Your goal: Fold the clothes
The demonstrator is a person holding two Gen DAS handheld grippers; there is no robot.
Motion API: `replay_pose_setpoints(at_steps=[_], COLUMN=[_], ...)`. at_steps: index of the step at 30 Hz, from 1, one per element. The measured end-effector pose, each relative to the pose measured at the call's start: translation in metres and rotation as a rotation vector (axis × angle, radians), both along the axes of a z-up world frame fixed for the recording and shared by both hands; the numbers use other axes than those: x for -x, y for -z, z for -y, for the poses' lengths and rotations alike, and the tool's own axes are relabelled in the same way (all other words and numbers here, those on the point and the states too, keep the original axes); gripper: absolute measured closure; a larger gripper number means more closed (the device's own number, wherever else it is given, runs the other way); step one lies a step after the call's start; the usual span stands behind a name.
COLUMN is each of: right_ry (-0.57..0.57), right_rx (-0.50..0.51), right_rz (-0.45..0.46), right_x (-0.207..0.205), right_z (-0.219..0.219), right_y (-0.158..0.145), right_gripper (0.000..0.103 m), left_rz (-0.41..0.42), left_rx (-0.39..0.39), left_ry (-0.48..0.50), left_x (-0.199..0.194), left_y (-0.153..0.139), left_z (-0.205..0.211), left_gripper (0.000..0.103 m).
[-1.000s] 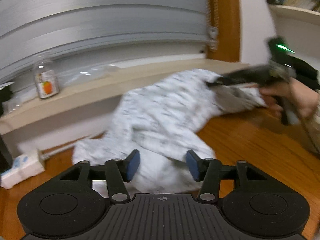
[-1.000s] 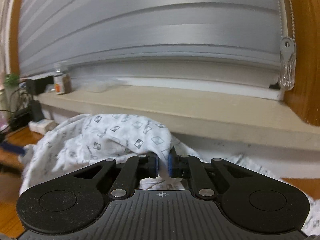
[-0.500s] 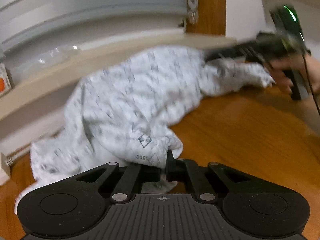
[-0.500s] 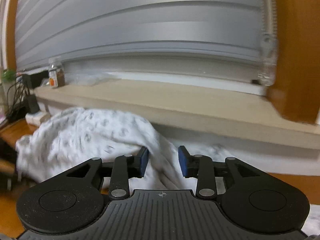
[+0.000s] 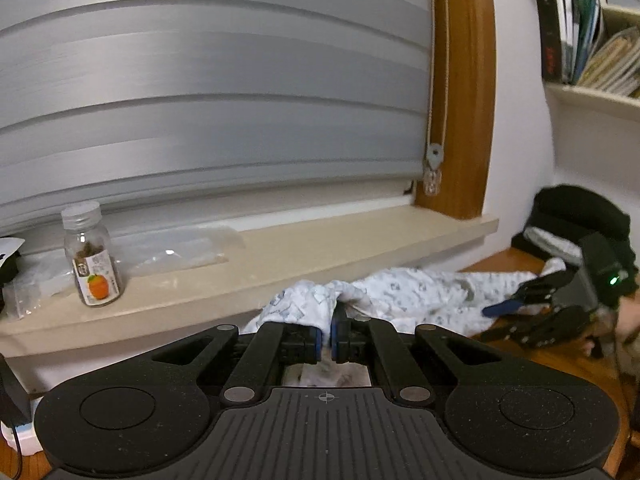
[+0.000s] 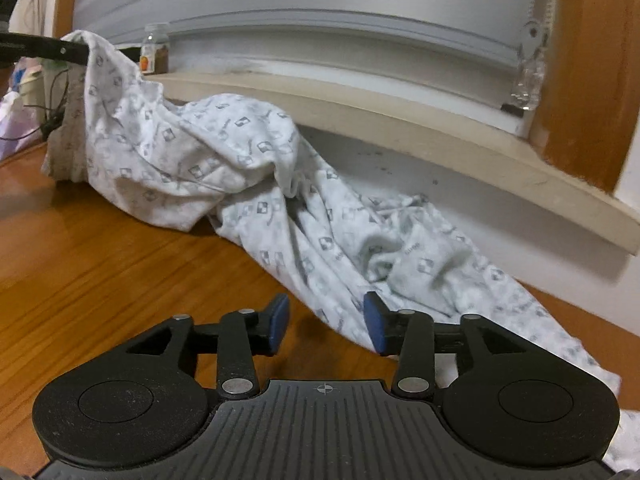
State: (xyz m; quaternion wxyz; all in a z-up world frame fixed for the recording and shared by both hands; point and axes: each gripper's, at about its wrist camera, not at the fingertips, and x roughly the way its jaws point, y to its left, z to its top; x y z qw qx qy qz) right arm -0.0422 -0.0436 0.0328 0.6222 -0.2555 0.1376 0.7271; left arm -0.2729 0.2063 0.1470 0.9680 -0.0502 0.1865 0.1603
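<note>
White patterned cotton garment lies crumpled along the back of the brown wooden tabletop, right against the beige stone window ledge. Left tongs are clenched on a bunched fold of the garment, blue pads pinching cloth between them; in the right wrist view that end of the garment hangs lifted off the tabletop at upper left, draping down from the black fingers. Right tongs are released and their jaws are opening, blue pads apart, low over the tabletop; the garment's near edge lies between and just beyond the pads, nothing pinched. In the left wrist view the right tongs sit at far right beside the garment's other end, a person's hand behind them. Small clear glass jar with an orange label stands upright on the ledge, next to clear plastic bags. Grey slatted window blind behind. Bookshelf at upper right.
</note>
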Motion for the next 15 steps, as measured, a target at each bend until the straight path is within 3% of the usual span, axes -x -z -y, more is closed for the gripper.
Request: replay_pose_setpoints(at_steps=[3,4,5,8,15], right_ry=[0.01,0.013,0.018,0.008,-0.012], right_rx=[0.001,0.001,-0.004,0.004,-0.097], right_rz=[0.022,0.028,0.041,0.003,0.079], right_x=[0.0,-0.001,-0.001,-0.009,-0.022], right_z=[-0.012,-0.014,-0.014,-0.007,0.05], right_y=[0.006,0.008,0.008,-0.004,-0.078], right_gripper=[0.057,0.069,0.098,0.099,0.1], left_rz=[0.024,0.028,0.036,0.07,0.155], left_rx=[-0.001,-0.008,-0.011,-0.009,-0.014], left_ry=[-0.001,-0.004,-0.009,-0.026,-0.044], left_x=[0.009,0.011,0.014,0.026,0.052], left_y=[-0.008,-0.011,-0.015,-0.029,-0.064], left_z=[0.0,0.0,-0.001,-0.005,-0.008], left_gripper=[0.099,0.099,0.099,0.099,0.099])
